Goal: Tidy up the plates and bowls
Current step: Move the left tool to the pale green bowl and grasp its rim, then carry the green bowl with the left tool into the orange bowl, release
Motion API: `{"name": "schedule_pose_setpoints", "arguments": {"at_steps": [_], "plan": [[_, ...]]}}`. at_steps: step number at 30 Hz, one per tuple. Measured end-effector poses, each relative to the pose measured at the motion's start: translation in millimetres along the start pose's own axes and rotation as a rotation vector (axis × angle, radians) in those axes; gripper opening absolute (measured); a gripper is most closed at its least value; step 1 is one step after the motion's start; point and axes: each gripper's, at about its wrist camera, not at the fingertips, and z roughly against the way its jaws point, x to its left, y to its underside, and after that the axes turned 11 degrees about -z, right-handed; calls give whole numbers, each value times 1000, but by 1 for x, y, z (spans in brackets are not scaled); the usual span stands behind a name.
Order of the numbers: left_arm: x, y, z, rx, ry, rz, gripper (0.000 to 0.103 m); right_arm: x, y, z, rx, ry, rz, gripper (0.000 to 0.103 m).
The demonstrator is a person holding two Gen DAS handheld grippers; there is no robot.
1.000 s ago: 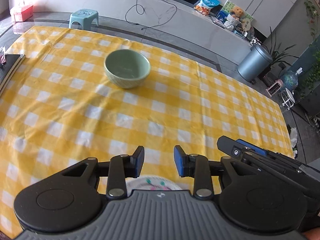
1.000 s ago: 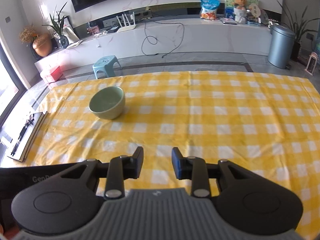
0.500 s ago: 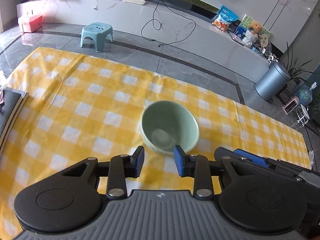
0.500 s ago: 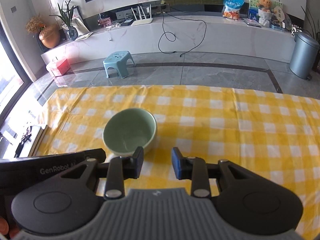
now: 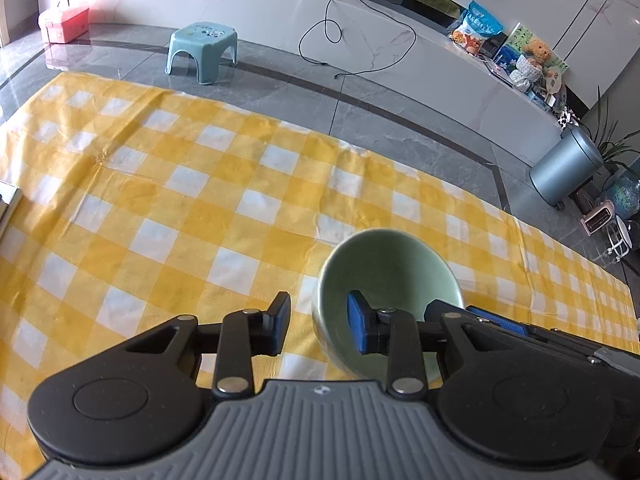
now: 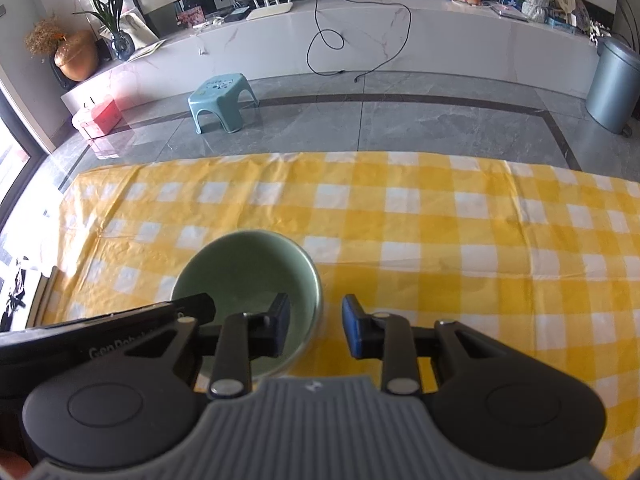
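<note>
A pale green bowl (image 5: 384,268) stands upright on the yellow checked tablecloth (image 5: 192,200). My left gripper (image 5: 318,326) is open and straddles the bowl's left rim, one finger inside and one outside. In the right wrist view the same bowl (image 6: 248,264) sits low left of centre. My right gripper (image 6: 314,330) is open and straddles the bowl's right rim, its left finger inside the bowl. Neither gripper grips the rim. No plate is in view.
The table's far edge (image 6: 320,156) drops to a grey tiled floor with a blue stool (image 6: 218,100). A dark flat object (image 6: 24,288) lies at the table's left edge. A grey bin (image 6: 612,84) stands far right.
Both grippers have moved forward and down to the bowl, from well short of it to straddling its rim on either side. The jaws stayed open. The bowl has not moved.
</note>
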Motion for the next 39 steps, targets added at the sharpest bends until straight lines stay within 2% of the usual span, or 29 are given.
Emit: {"name": "schedule_pose_setpoints", "arguments": {"at_steps": [11, 15, 17, 29, 39], "plan": [[5, 2, -18, 14, 37, 40, 12, 0, 0, -21, 39, -14, -12, 17], [5, 2, -18, 11, 34, 43, 11, 0, 1, -24, 45, -11, -18, 14], [3, 2, -17, 11, 29, 42, 11, -1, 1, -25, 42, -4, -21, 8], [0, 2, -11, 33, 12, 45, 9, -4, 0, -22, 59, -3, -54, 6], [-22, 31, 42, 32, 6, 48, 8, -12, 19, 31, 57, -29, -62, 5]]}}
